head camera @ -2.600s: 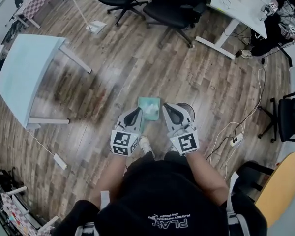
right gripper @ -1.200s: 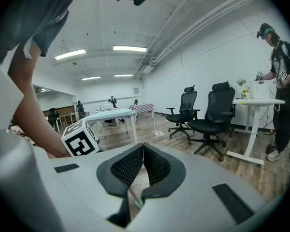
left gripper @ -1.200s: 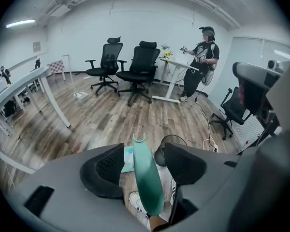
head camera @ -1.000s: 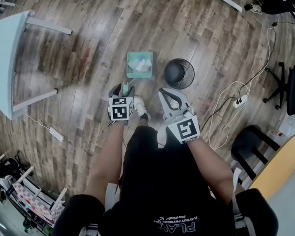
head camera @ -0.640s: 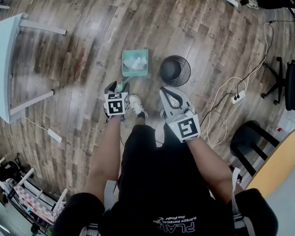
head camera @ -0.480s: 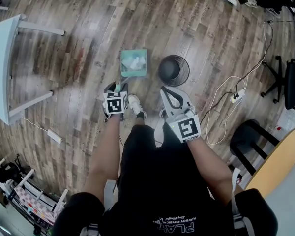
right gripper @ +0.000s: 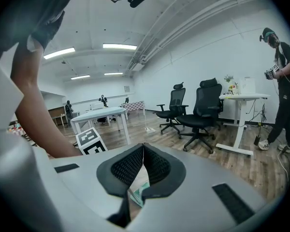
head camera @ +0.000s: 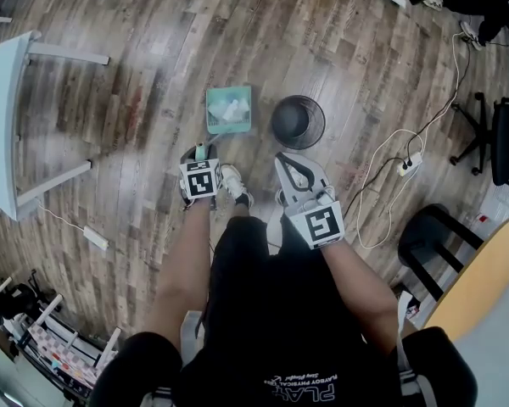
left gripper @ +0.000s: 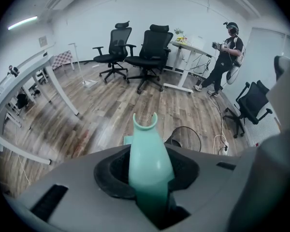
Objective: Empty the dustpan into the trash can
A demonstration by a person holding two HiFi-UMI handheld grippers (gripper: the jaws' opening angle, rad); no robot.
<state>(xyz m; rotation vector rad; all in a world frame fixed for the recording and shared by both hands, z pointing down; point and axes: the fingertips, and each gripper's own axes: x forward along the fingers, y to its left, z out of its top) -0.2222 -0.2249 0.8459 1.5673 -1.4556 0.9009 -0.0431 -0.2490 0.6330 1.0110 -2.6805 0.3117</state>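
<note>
A teal dustpan (head camera: 229, 108) lies on the wood floor with crumpled white paper (head camera: 231, 107) in it. A black mesh trash can (head camera: 297, 121) stands just to its right. My left gripper (head camera: 201, 155) points steeply down over the pan's handle. In the left gripper view the teal handle (left gripper: 147, 153) fills the gap of the left gripper (left gripper: 147, 170). Its jaws have just been closing, and the pads press on the handle. My right gripper (head camera: 290, 161) hovers near the can, shut and holding nothing. In the right gripper view the right gripper (right gripper: 143, 151) shows its pads meeting.
A white table (head camera: 4, 117) stands at the left. A power strip with cables (head camera: 407, 164) lies right of the can. Black office chairs (left gripper: 135, 52) and another person (left gripper: 227, 57) are farther back. My own shoe (head camera: 235, 183) is beside the left gripper.
The left gripper has sunk onto the dustpan handle, which now sits between its jaws. The right gripper has barely shifted. Dustpan and can stay in place.
</note>
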